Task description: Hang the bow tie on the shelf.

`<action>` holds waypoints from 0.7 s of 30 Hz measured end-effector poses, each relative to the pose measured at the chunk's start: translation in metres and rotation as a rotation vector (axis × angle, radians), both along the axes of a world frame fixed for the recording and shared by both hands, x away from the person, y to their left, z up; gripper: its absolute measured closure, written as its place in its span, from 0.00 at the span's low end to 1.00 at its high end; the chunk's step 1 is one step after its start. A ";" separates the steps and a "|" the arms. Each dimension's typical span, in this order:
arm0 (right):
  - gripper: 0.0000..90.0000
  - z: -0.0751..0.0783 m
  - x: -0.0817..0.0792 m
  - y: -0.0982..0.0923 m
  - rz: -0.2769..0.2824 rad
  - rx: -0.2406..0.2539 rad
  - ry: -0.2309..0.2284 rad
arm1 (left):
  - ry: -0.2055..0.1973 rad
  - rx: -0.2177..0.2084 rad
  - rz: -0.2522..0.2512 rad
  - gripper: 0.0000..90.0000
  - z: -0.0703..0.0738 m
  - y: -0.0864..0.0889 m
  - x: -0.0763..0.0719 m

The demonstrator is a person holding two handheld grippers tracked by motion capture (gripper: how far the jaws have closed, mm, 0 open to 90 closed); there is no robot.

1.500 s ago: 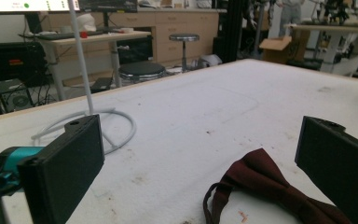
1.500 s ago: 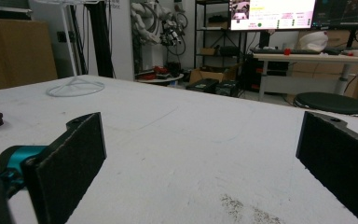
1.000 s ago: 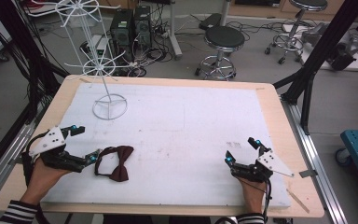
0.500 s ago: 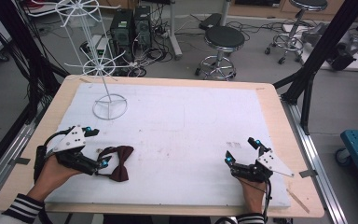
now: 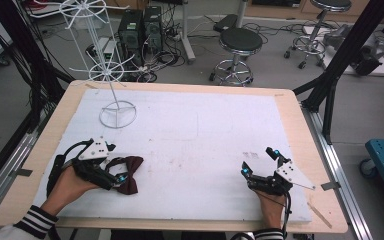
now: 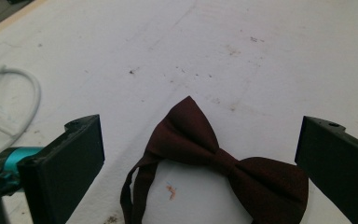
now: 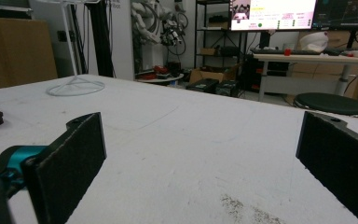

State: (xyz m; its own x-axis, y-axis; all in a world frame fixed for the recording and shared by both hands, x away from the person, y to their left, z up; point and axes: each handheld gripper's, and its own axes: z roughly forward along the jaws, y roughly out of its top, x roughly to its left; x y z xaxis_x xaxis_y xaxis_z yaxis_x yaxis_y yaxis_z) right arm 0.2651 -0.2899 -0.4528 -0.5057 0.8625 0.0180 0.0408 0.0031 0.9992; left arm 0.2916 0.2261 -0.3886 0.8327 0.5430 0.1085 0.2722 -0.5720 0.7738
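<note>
Left hand-held gripper (image 5: 114, 176) low over the table's (image 5: 190, 125) near-left part, jaws spread wide. In the left gripper view the dark maroon fabric bow tie (image 6: 214, 158) lies flat between the jaws, touching neither; its thin neck strap loops back toward the camera. In the high view the bow tie (image 5: 129, 174) sits just at the gripper's tips, well in from the white mat's left and near edges.

White wire display stand with a round ring base (image 5: 116, 114) stands upright at the far-left part of the table, well apart from the bow tie; its ring base (image 6: 9, 107) shows at the left edge of the left gripper view.

Middle of the white mat bare, lightly stained; open room across to the right.

Right hand-held gripper (image 5: 260, 166) near the near-right edge, jaws spread, nothing between them, bare mat ahead.
</note>
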 end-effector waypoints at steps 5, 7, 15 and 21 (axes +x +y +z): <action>0.01 0.000 0.000 0.000 0.001 0.000 0.000 | 0.027 0.028 -0.013 0.02 -0.003 -0.005 0.003; 0.01 0.000 0.000 0.000 0.000 0.000 0.000 | 0.041 0.038 -0.016 0.02 -0.005 -0.007 0.003; 0.01 0.000 0.000 0.000 0.003 -0.005 -0.003 | 0.103 0.093 -0.007 0.02 -0.013 -0.015 0.008; 0.01 0.000 0.000 0.000 0.002 -0.005 -0.003 | 0.155 0.124 -0.004 0.02 -0.019 -0.021 0.012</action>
